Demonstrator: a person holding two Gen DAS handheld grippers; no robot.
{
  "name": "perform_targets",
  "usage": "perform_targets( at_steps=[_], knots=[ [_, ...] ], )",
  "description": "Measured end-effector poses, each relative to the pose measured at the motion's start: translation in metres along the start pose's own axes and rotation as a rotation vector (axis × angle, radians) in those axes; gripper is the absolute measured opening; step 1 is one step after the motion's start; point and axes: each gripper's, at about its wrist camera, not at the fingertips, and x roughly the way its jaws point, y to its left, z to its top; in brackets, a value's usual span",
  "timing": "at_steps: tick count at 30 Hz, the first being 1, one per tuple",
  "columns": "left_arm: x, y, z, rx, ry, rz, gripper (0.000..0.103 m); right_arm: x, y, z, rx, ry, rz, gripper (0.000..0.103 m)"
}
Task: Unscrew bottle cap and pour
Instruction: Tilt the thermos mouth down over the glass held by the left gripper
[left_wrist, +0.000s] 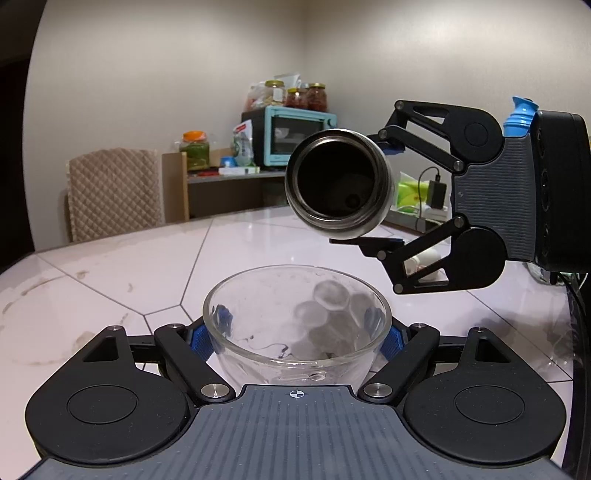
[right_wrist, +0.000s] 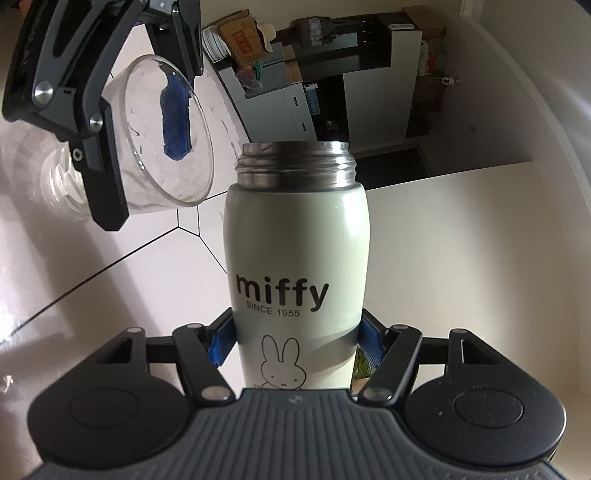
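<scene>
My left gripper (left_wrist: 297, 332) is shut on a clear glass bowl (left_wrist: 295, 332) that rests on the white table (left_wrist: 110, 277). My right gripper (right_wrist: 295, 341) is shut on a pale green "miffy" steel bottle (right_wrist: 297, 258). The bottle has no cap on and its threaded steel mouth (right_wrist: 295, 162) is open. In the left wrist view the bottle (left_wrist: 338, 184) is tipped on its side, above and behind the bowl, with its dark mouth facing me. The right gripper (left_wrist: 384, 192) holds it from the right. The bowl (right_wrist: 166, 129) and left gripper (right_wrist: 110, 140) show at the upper left of the right wrist view.
A padded chair (left_wrist: 114, 192) stands at the table's far left edge. A shelf behind holds a teal toaster oven (left_wrist: 291, 134) and jars (left_wrist: 306, 96). A small white object (left_wrist: 424, 258) lies on the table under the right gripper. A charger and cable (left_wrist: 436, 192) sit at the right.
</scene>
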Motion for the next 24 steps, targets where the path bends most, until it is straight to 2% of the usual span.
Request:
perform_targets(
  at_steps=[24],
  knots=[
    [0.007, -0.003, 0.000, 0.003, 0.021, -0.001, 0.087, 0.012, 0.006, 0.013, -0.080, 0.013, 0.010, 0.069]
  ],
)
